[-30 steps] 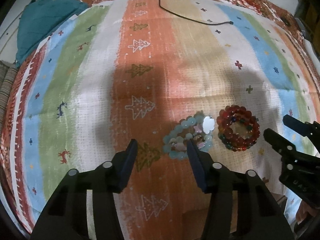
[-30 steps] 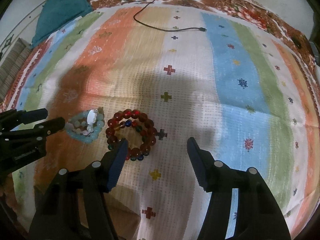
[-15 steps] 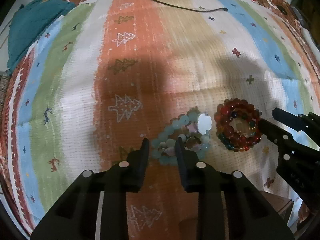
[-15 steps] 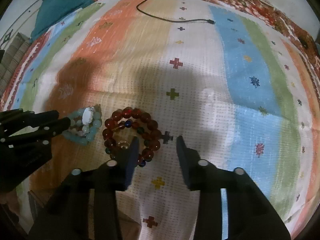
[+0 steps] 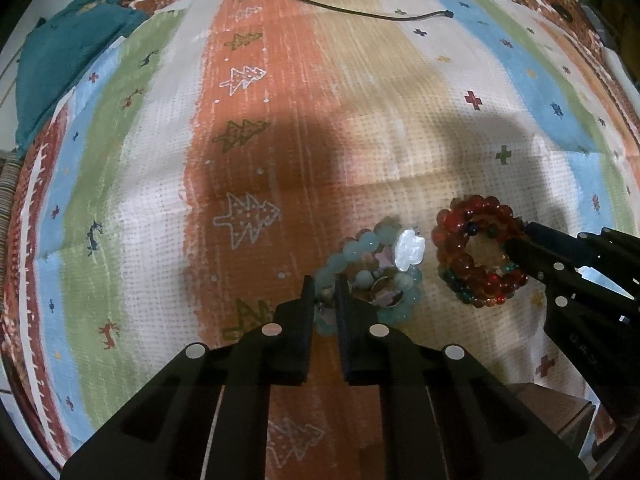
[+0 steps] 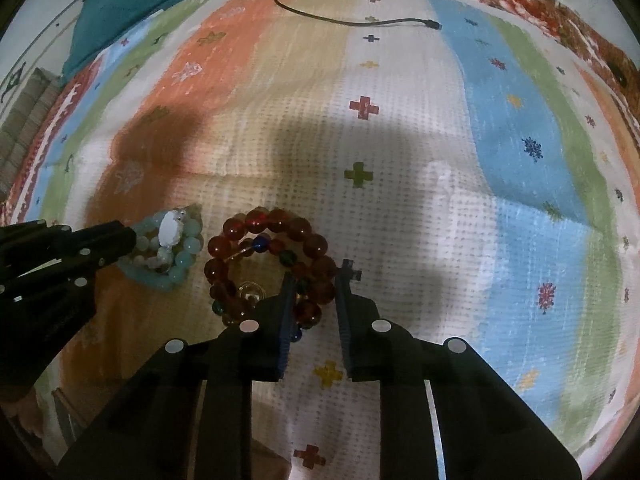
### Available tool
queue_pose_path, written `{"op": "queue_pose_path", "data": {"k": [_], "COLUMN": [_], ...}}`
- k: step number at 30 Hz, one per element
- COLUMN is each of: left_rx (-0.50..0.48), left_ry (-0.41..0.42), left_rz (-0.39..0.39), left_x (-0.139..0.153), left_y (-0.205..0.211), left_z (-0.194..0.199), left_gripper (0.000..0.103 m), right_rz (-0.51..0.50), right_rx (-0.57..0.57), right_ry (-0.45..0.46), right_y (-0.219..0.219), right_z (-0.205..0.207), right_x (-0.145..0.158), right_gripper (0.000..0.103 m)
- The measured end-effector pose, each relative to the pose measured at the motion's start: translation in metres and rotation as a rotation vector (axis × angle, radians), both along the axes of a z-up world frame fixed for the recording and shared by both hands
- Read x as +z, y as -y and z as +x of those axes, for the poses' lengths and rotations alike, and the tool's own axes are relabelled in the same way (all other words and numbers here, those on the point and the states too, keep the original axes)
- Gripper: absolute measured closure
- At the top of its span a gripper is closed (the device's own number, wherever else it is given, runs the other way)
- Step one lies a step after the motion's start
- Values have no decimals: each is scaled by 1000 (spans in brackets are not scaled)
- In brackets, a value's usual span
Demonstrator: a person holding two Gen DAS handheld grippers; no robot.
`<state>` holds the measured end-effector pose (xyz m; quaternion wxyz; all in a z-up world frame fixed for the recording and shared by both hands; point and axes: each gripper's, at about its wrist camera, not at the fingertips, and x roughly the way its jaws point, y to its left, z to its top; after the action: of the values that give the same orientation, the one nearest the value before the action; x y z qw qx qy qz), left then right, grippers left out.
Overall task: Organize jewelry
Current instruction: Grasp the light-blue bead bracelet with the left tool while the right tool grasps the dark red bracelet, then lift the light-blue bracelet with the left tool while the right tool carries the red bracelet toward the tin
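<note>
Both grippers closing on beaded bracelets

Nearest in the left wrist view: black left gripper [image 5: 325, 294], jaws just closed to a narrow slit, pinching the near rim of the pale aqua beaded bracelet with a white flower charm [image 5: 374, 272], lower centre of the frame. Nearest in the right wrist view: black right gripper [image 6: 314, 292], jaws just narrowing around the right rim of the dark red glass-bead bracelet [image 6: 272, 264], beads between the fingers, left pad against them, contact on the right pad not certain. Bracelets lying just beside each other, apart, on the striped woven bedspread [image 5: 248, 128].

For a clean lift: squeeze fully before rising, grip across one strand of beads rather than the coiled stack, raise straight up and slowly so loops do not snag the weave or slip, keep the two grippers from drifting together.

Further up: black cable [image 6: 352, 20] at top centre. Farthest: teal folded cloth [image 5: 68, 52] at upper left.
</note>
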<state>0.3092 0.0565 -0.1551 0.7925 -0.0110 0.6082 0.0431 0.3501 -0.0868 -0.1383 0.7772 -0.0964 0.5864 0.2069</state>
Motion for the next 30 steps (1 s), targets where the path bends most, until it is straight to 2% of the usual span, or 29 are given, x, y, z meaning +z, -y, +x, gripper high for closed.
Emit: {"op": "queue_pose_path", "data": {"k": [4,11,21,30], "left_rx": [7,7,1,1], "left_ry": [8,47,109,153], "left_rz": [-6,-10,-14,-10], "left_x": [4,22,50,68], "left_y": [-1,1,6,8], "left_z": [-1,-6,-17,-26], "left_gripper": [93,93,93,93], "right_rz": [-7,-15,-8,30], "right_rx": [11,32,66,84], "right_ry": [15,44,129,163], "right_y": [-1,-1,-1,0], "right_z": [-2,-8,-25,-37], "right_x": [3,13,46,65], "right_gripper": [89,89,89,89]}}
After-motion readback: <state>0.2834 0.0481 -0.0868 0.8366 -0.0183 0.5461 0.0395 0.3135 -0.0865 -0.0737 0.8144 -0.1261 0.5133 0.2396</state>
